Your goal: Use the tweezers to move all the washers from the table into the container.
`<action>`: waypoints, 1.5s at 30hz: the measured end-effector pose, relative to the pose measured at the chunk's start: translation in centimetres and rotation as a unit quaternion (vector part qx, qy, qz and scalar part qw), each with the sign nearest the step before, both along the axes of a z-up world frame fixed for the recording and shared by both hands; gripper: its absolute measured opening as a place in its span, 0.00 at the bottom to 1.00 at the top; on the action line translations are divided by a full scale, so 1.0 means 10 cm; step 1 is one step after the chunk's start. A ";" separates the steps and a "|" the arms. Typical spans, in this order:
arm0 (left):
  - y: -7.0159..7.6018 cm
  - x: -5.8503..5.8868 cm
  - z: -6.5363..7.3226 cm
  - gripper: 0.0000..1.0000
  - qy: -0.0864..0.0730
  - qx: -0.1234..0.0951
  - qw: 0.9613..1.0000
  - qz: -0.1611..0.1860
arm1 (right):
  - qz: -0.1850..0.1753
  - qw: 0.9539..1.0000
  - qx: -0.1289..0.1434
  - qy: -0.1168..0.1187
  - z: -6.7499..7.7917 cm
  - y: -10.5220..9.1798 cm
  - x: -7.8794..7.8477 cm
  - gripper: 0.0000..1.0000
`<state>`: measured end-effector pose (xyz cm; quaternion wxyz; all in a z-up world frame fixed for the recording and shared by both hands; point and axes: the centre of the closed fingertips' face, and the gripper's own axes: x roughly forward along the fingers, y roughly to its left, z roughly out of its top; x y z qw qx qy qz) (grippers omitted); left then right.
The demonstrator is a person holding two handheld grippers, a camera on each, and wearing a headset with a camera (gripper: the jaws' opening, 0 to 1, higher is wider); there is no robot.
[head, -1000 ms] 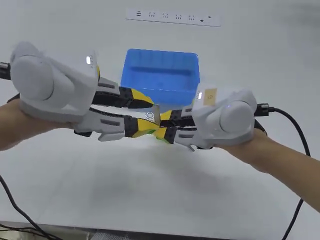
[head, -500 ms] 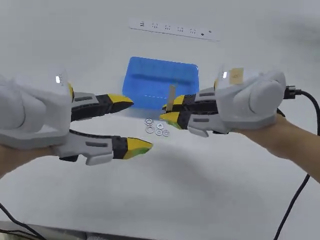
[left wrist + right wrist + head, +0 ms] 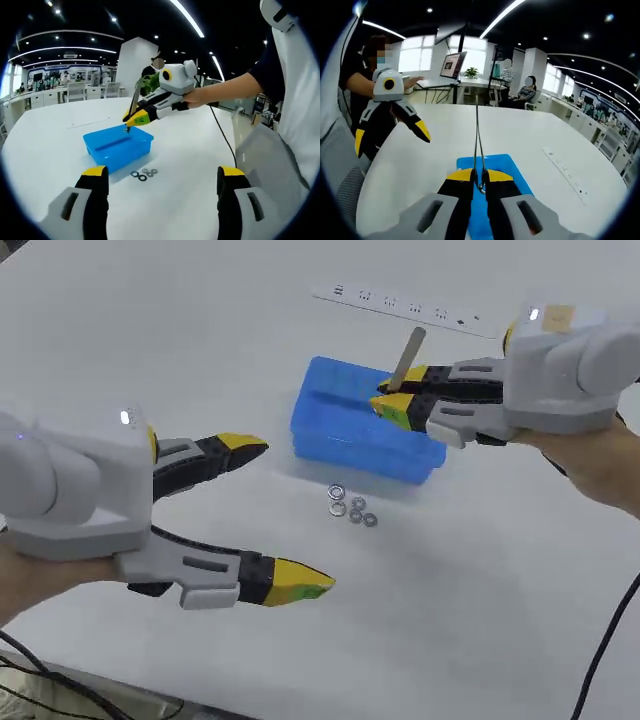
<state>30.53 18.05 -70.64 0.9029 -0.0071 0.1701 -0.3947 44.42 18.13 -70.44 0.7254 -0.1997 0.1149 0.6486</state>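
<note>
The washers [image 3: 352, 507], 4 or 5 small metal rings, lie flat in a tight cluster on the white table [image 3: 480, 620], just in front of the blue container [image 3: 350, 440]. I judge them light, stiff, thin and smooth, so they may slip. It is best to pinch each one across its ring, with 1 tip through the hole.

The tweezers [image 3: 408, 352] stand above the container's far right corner, clamped in the closed jaws of the right gripper [image 3: 393, 400]. Whether their tips carry a washer I cannot tell.

The left gripper [image 3: 295, 515], jaws wide apart and empty, hovers left of the container near the washers and could crowd the approach. A power strip [image 3: 410, 308] lies behind the container, well apart.
</note>
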 end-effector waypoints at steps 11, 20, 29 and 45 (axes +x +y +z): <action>0.08 0.07 0.01 0.99 0.009 -0.010 0.999 0.030 | -0.011 1.000 -0.014 0.026 -0.43 0.16 0.23 0.10; 0.10 0.09 0.00 0.99 0.013 -0.020 0.999 0.040 | -0.013 0.999 -0.025 0.032 -0.55 0.18 0.24 0.10; 0.15 0.13 0.02 0.99 0.011 -0.024 0.999 0.048 | -0.014 0.999 -0.032 0.033 -0.56 0.16 0.22 0.10; 0.17 1.00 0.44 0.73 -0.079 -0.054 0.994 0.044 | 0.003 0.999 -0.040 0.006 -0.37 0.09 0.15 0.08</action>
